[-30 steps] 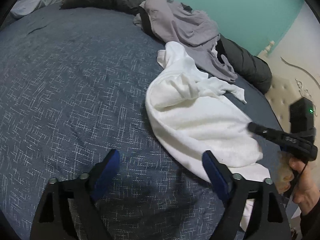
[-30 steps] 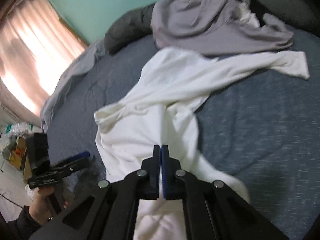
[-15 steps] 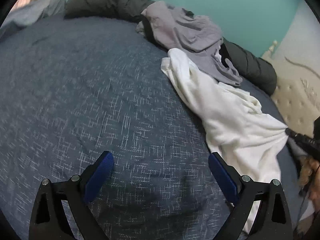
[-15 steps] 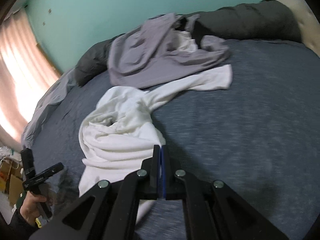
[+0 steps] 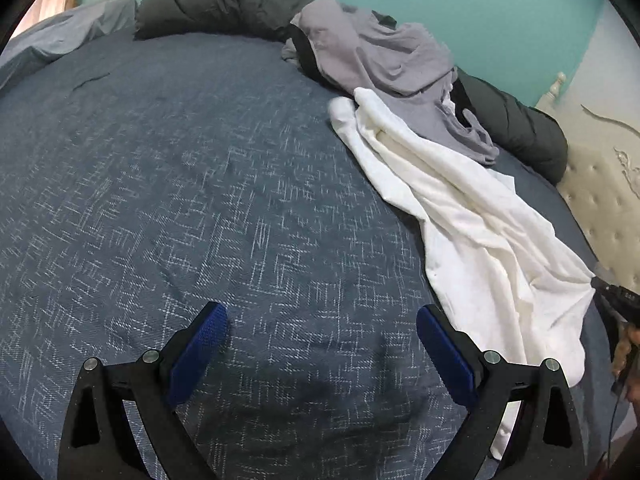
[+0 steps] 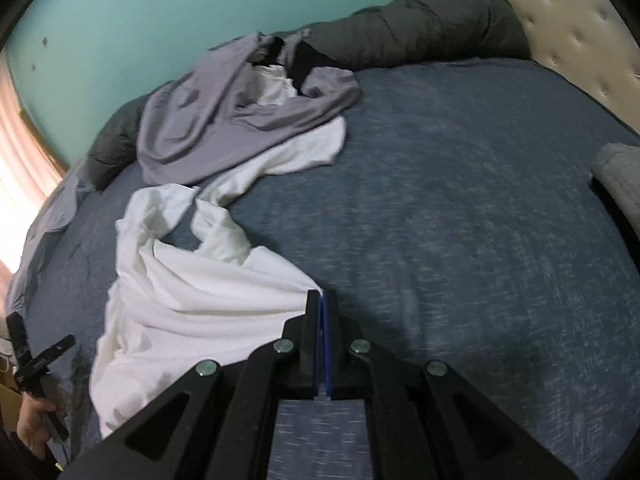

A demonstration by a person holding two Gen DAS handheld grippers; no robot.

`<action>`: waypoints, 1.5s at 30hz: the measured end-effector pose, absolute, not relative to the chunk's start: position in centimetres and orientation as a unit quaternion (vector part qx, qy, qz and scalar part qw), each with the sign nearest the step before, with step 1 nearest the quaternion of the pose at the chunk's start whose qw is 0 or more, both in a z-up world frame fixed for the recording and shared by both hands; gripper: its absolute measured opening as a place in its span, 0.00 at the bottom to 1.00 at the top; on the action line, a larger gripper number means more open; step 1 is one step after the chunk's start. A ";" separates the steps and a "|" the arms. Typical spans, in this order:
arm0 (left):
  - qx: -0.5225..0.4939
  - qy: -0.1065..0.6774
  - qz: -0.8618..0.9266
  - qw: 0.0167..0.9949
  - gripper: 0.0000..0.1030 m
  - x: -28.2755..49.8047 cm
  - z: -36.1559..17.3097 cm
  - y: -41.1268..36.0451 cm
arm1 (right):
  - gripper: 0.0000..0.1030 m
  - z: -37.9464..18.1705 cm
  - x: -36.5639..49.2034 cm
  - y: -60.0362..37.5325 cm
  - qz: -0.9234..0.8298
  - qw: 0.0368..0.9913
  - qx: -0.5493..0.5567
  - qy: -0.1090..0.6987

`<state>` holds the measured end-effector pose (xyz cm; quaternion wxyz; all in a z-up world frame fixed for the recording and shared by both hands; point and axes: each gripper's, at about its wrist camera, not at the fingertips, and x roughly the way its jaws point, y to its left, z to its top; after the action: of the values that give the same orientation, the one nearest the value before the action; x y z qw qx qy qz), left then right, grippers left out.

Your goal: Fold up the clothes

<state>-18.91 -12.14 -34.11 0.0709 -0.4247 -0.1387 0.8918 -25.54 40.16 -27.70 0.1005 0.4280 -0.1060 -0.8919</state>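
Observation:
A white garment (image 5: 472, 216) lies stretched across the dark blue bedspread (image 5: 200, 184). In the right wrist view the white garment (image 6: 192, 292) runs from the grey clothes to my right gripper (image 6: 322, 296), which is shut on its edge. That gripper also shows in the left wrist view (image 5: 600, 284) at the far right, pulling the cloth taut. My left gripper (image 5: 320, 324) is open and empty, low over bare bedspread, left of the garment. It shows small in the right wrist view (image 6: 60, 346) at the lower left.
A grey garment (image 5: 376, 52) lies heaped at the back over a dark rolled duvet (image 5: 224, 4). It also shows in the right wrist view (image 6: 224, 124). A cream tufted headboard (image 5: 604, 200) stands at the right. A folded grey item (image 6: 620, 172) sits at the bed's right edge.
My right gripper has dragged the white garment to the right, drawing it out from a heap into a long strip. My left gripper has stayed open over the bedspread.

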 end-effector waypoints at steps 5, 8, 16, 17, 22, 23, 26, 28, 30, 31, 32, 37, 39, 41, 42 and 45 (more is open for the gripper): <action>-0.425 -0.142 0.891 0.075 0.95 -18.8 -33.9 -12.3 | 0.01 -27.3 -25.6 39.6 -0.894 0.089 0.431 -0.084; -0.424 -0.142 0.892 0.073 0.95 -18.7 -33.8 -12.3 | 0.01 -26.1 -25.6 39.3 -0.904 0.059 0.416 -0.076; -0.422 -0.143 0.892 0.077 0.95 -18.9 -33.5 -11.9 | 0.03 -23.9 -28.3 36.0 -0.900 0.109 0.404 -0.121; -0.420 -0.143 0.893 0.076 0.95 -18.8 -33.4 -11.9 | 0.06 -24.3 -29.2 34.8 -0.891 0.130 0.415 -0.127; -0.415 -0.140 0.896 0.072 0.95 -18.7 -33.1 -12.0 | 0.49 -26.0 -32.7 27.1 -0.864 0.195 0.452 -0.111; -0.416 -0.138 0.896 0.073 0.95 -18.7 -33.2 -11.9 | 0.52 -26.3 -33.0 25.7 -0.858 0.207 0.458 -0.107; -0.417 -0.135 0.895 0.079 0.96 -18.7 -33.3 -11.9 | 0.54 -27.6 -34.4 21.5 -0.839 0.229 0.486 -0.080; -0.418 -0.133 0.895 0.085 0.96 -18.8 -33.4 -11.7 | 0.55 -28.6 -35.0 19.2 -0.832 0.235 0.499 -0.064; -0.418 -0.131 0.894 0.090 0.96 -18.8 -33.5 -11.6 | 0.55 -29.5 -35.3 18.0 -0.824 0.237 0.511 -0.053; -0.418 -0.131 0.894 0.093 0.96 -18.8 -33.5 -11.6 | 0.55 -30.1 -35.4 17.3 -0.820 0.235 0.520 -0.043; -0.418 -0.132 0.894 0.095 0.96 -18.8 -33.5 -11.6 | 0.45 -30.6 -35.1 16.9 -0.818 0.240 0.521 -0.037; -0.419 -0.135 0.893 0.098 1.00 -18.7 -33.7 -11.4 | 0.10 -31.3 -32.4 16.6 -0.807 0.292 0.512 -0.041; -0.419 -0.134 0.893 0.098 1.00 -18.7 -33.8 -11.3 | 0.06 -31.3 -31.2 17.0 -0.803 0.307 0.508 -0.049; -0.418 -0.134 0.893 0.097 1.00 -18.7 -33.7 -11.1 | 0.05 -31.1 -29.6 17.2 -0.799 0.326 0.503 -0.053; -0.418 -0.134 0.893 0.096 1.00 -18.8 -33.7 -11.1 | 0.05 -31.0 -28.9 17.0 -0.796 0.334 0.502 -0.050; -0.416 -0.138 0.894 0.093 1.00 -18.9 -33.6 -11.0 | 0.05 -30.9 -25.9 17.0 -0.785 0.364 0.499 -0.045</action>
<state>-18.85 -10.97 -33.63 0.0932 -0.4164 -0.1380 0.8938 -25.93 16.96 -30.89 0.3638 0.4990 -0.0454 -0.7852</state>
